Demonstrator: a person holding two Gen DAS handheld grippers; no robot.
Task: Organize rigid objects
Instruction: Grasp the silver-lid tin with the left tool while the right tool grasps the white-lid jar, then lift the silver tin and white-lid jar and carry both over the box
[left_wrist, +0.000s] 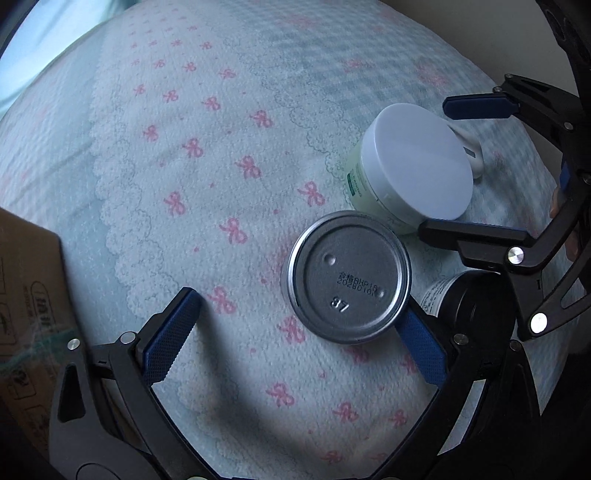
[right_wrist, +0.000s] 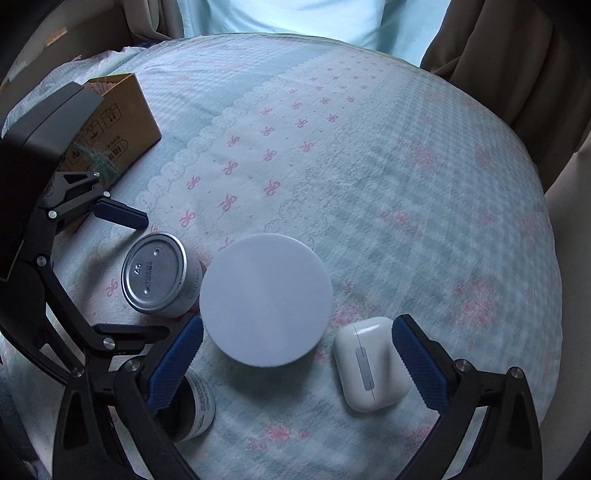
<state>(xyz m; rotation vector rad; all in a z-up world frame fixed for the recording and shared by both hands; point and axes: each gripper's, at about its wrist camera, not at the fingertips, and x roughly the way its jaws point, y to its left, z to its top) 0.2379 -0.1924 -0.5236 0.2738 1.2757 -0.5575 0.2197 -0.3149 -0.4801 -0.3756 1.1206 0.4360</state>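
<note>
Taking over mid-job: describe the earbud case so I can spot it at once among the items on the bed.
Start at the big jar with the flat white lid in the middle of the bow-print bedspread. The earbud case lies on the fabric just right of it, inside the open right gripper near its right finger. It is the only non-round item: a small glossy white rounded box with a silver hinge strip.

A pale blue bedspread (right_wrist: 369, 177) with pink bows and white lace-print bands covers the bed. Beyond the bedspread's far right edge hang brown curtains (right_wrist: 509, 55); light blue fabric (right_wrist: 295, 18) lies past its far edge.
</note>
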